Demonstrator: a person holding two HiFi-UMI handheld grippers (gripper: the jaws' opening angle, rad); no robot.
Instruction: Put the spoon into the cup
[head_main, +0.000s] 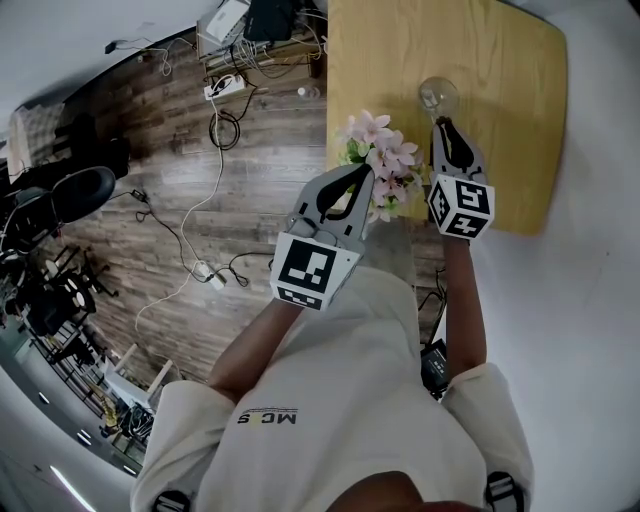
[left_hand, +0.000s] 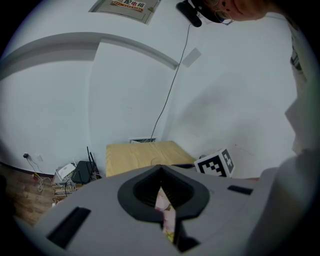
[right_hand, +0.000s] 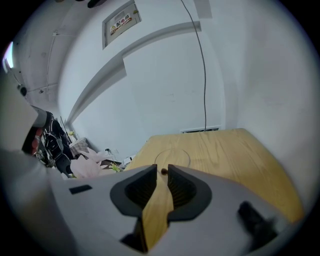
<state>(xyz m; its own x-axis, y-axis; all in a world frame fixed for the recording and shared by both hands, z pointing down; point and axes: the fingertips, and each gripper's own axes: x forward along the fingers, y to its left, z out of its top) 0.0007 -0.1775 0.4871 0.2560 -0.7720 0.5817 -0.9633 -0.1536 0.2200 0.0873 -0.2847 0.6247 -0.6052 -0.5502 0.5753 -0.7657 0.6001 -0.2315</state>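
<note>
A clear glass cup (head_main: 438, 97) stands on the light wooden table (head_main: 510, 60); in the right gripper view the cup (right_hand: 172, 157) shows as a faint ring just beyond the jaws. No spoon shows in any view. My right gripper (head_main: 443, 124) hovers just short of the cup, over the table's near part. Its jaws (right_hand: 163, 169) stand a narrow gap apart, with only wood and a small dark speck seen between them. My left gripper (head_main: 362, 172) hangs at the table's left corner, tips at the pink flowers (head_main: 382, 160), jaws (left_hand: 160, 170) met at the tip and empty.
The pink flower bunch (right_hand: 87, 165) sits at the table's near left corner, between the two grippers. Left of the table, cables, a power strip (head_main: 226, 87) and a router lie on the dark wood floor. White walls run along the table's far and right sides.
</note>
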